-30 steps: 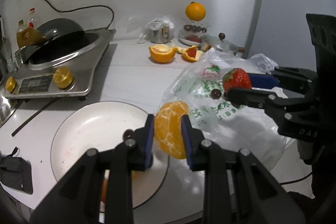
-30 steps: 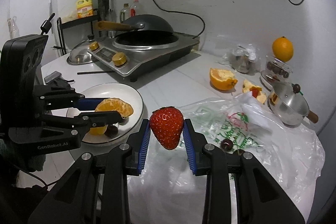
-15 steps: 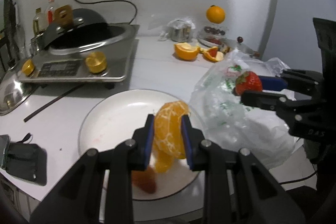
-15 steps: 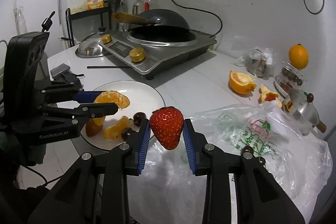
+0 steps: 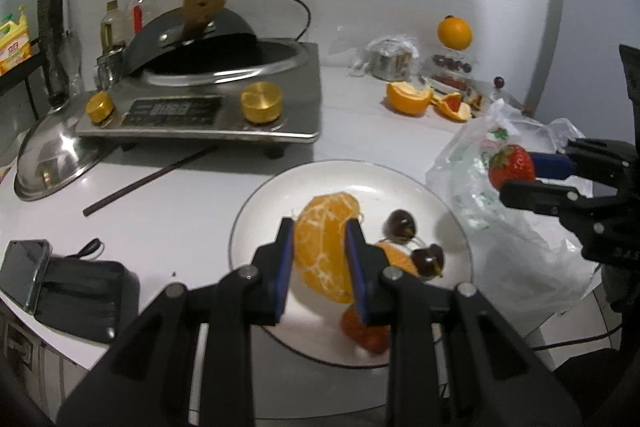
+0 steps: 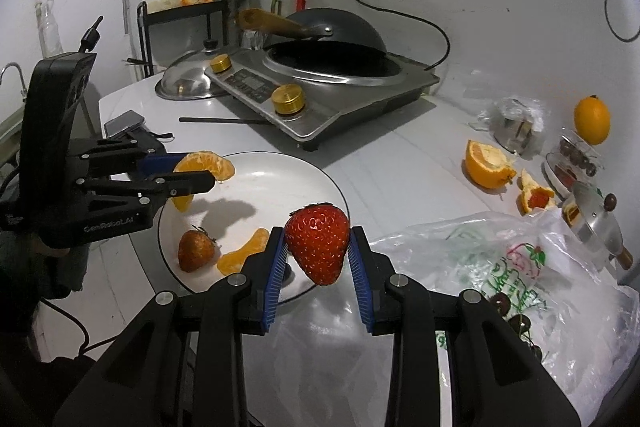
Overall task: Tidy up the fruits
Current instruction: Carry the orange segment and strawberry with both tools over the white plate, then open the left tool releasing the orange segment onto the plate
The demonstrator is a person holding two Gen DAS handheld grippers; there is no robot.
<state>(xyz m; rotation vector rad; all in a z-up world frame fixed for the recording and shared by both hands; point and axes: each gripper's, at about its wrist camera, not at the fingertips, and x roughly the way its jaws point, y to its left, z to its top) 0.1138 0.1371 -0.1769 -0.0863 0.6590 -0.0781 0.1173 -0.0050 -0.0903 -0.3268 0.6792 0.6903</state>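
Plate strawberry [image 5: 366,333] blurred – half behind claw.

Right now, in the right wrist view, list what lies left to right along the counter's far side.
Steel lid → induction cooker → wrapped steel cup → whole orange.

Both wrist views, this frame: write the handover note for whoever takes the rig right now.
Left gripper: shut on the peeled orange, held above the white plate.
Right gripper: shut on a strawberry, over the plate's edge beside the plastic bag.
Done: on the plate lie a strawberry, an orange segment and two cherries.
Left: set down both held fruits; more cherries remain in the bag.
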